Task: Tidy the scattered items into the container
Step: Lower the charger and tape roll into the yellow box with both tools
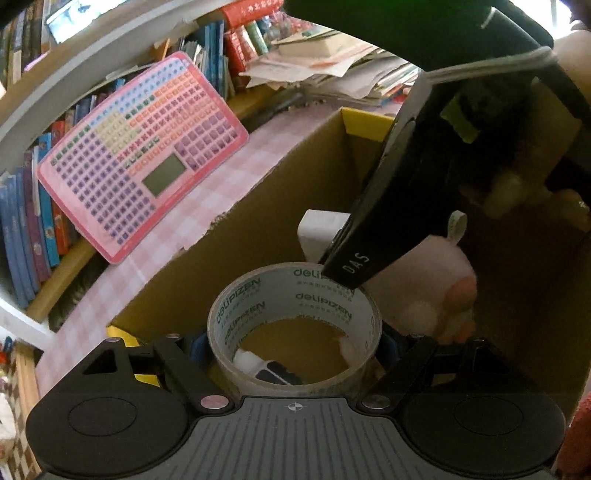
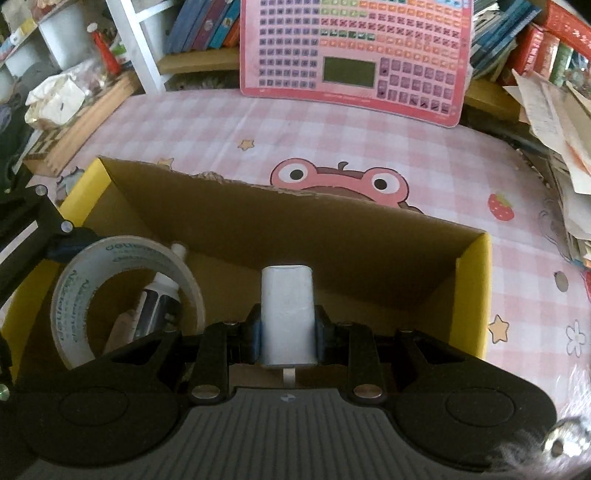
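Two tongs hang over one open cardboard box [image 2: 280, 236] with yellow outer sides. Left tongs [image 1: 293, 341] stand wide and pinch one roll of clear tape [image 1: 295, 295] by its outer sides, the roll held over the box's inside. Right tongs [image 2: 287, 332] are pressed close on one white block-shaped item [image 2: 287, 314], gripped on both its sides by blue pads and held upright above the box floor; a small metal tab shows at its lower end.

Through the hole of the tape roll, the right wrist view shows one small bottle [image 2: 162, 295] with a white cap and dark body lying inside the box. In the left wrist view one pink plush toy [image 1: 424, 291] rests in the box, to the right of the tape roll and partly behind the black arm of the right tongs.

One pink checked cloth [image 2: 332, 133] with a frog picture, stars and a strawberry covers the desk under the box. One pink button board [image 2: 354, 51] with a small grey screen leans against shelves of books [image 2: 207, 26] behind it. A pile of loose papers [image 2: 546, 122] lies at the right edge.
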{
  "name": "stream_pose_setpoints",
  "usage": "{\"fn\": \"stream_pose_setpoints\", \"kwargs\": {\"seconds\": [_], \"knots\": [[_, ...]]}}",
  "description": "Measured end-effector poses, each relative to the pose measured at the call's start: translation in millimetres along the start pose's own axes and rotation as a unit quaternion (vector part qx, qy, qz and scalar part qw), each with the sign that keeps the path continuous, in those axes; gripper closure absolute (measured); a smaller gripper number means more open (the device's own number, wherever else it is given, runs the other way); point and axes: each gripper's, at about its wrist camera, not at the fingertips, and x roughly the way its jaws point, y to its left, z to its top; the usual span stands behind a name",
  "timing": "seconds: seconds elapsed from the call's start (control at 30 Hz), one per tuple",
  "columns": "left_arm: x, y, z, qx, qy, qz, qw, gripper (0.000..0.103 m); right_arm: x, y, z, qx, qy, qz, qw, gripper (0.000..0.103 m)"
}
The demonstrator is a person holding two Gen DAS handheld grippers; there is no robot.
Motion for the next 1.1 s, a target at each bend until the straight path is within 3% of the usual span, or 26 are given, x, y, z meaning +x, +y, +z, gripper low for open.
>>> {"fn": "stream_pose_setpoints", "kwargs": {"seconds": [0.17,0.4,0.53,0.83,1.1], "knots": [[-1.1,-4.3,-1.7,0.007,0.001,0.010,0.9999,0.017,7.3,-0.3,0.4,0.004,0.011,0.002,1.000,0.078],[-10.1,-7.0,-6.3,0.006,-0.011,0.032,0.9994,0.010,1.5,3.1,-0.4,0.011,0.002,0.008,1.000,0.063],[-23.8,-6.2,-8.4,-0.003,-0.035,0.041,0.9986,0.006,-16.2,4.9,-1.7,0.013,-0.024,0.016,1.000,0.055],[-61.3,-1.8,-14.7,-0.051,-0.094,0.052,0.9929,0.006,-58.0,11.3,-12.3,0.012,-0.079,0.009,0.997,0.052],[-113.6,5.5,-33.1,-0.099,-0.149,0.067,0.9816,0.006,-101.2,24.4,-34.1,0.032,-0.142,-0.013,0.989,0.050]]}}
